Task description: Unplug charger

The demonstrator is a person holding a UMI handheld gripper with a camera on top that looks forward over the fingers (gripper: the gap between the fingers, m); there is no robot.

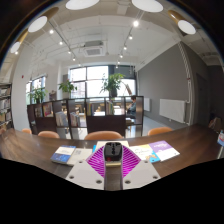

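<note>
My gripper [113, 160] is lifted over a wooden table [30, 150] and looks level across the room. A dark grey charger [113, 151] with a black top sits between the two magenta pads [98, 160]. Both pads press on its sides. Its lower body runs down between the white fingers [85, 176]. No socket or cable shows.
Colourful booklets lie on the table to the left [67, 155] and right [158, 152] of the fingers. Orange chairs [101, 135] stand along the table's far side. Beyond them is a low shelf [105, 118] with plants, then windows.
</note>
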